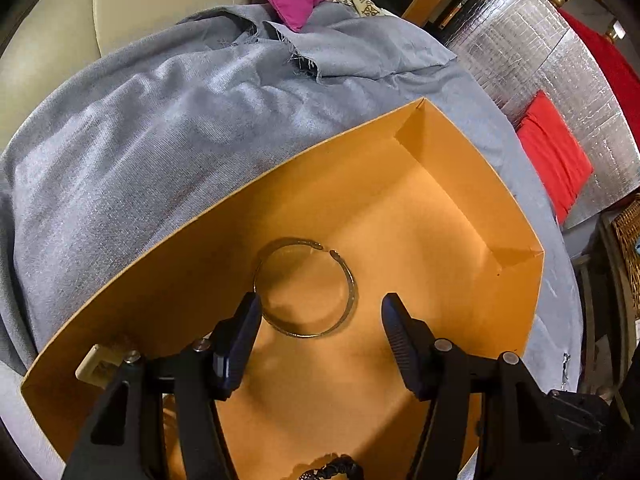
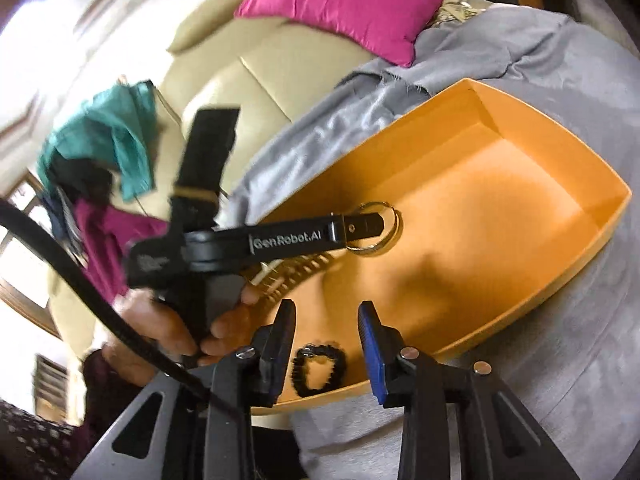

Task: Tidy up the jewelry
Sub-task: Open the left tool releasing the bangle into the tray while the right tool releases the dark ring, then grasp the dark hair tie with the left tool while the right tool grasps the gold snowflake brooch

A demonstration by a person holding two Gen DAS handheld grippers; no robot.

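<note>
A thin metal bangle (image 1: 306,290) lies flat on the floor of an open orange box (image 1: 460,184). My left gripper (image 1: 320,308) is open inside the box, its fingers on either side of the bangle's near half, not closed on it. In the right wrist view the left gripper (image 2: 366,226) hangs over the bangle (image 2: 376,248) in the same box (image 2: 520,184). A black beaded bracelet (image 2: 316,370) lies at the box's near edge; it also shows in the left wrist view (image 1: 334,468). My right gripper (image 2: 328,312) is open and empty just above that bracelet.
The box sits on a grey cloth (image 1: 160,128) covering the surface. A pink cushion (image 2: 348,0) and a cream sofa (image 2: 224,80) lie behind. Red cloth (image 1: 556,156) on silver foil is to the right. A small beige tag (image 1: 98,364) sits at the box's left wall.
</note>
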